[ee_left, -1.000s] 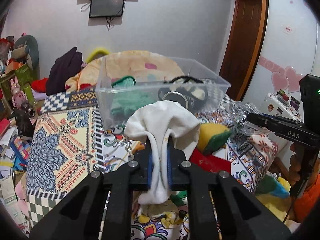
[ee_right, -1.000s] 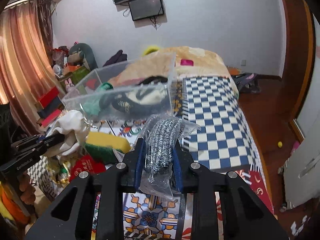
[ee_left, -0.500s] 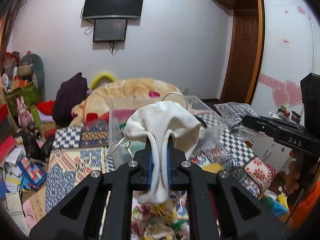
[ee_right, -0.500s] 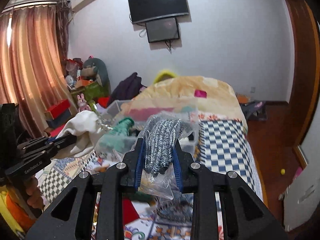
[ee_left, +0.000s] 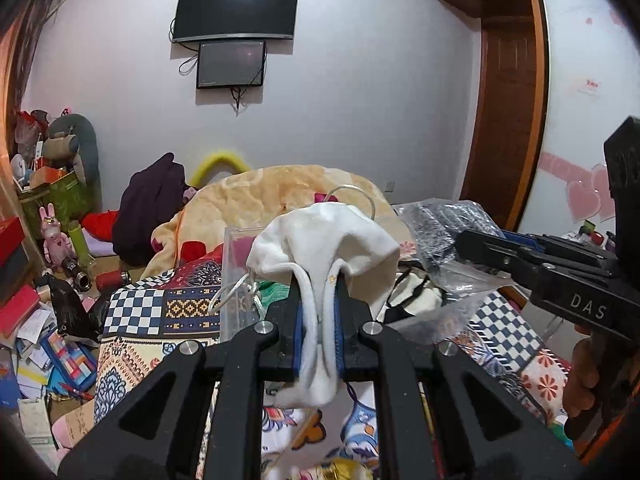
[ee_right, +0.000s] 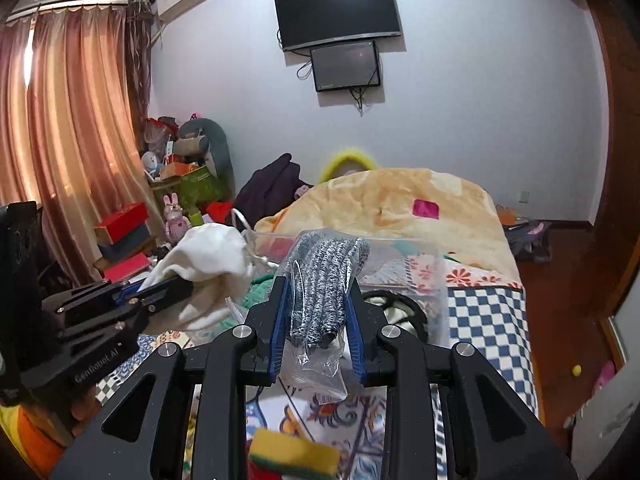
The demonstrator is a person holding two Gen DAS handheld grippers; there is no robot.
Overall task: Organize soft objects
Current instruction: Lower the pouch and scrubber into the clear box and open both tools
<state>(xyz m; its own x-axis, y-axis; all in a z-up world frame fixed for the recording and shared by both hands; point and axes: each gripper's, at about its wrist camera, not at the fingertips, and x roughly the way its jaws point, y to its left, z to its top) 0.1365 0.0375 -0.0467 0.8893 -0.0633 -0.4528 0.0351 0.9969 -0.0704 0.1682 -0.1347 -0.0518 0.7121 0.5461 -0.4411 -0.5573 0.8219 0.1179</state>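
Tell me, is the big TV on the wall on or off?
Off. The TV has a dark screen with only a small glare of room light; the smaller screen under it is dark too.

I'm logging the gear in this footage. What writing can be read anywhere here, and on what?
"DAS": white letters on the side of the black right hand-held gripper.
"Genrobot.AI", as best it reads: on the side of the black left hand-held gripper.
Small red sticker on the white wardrobe door: too blurred to read.
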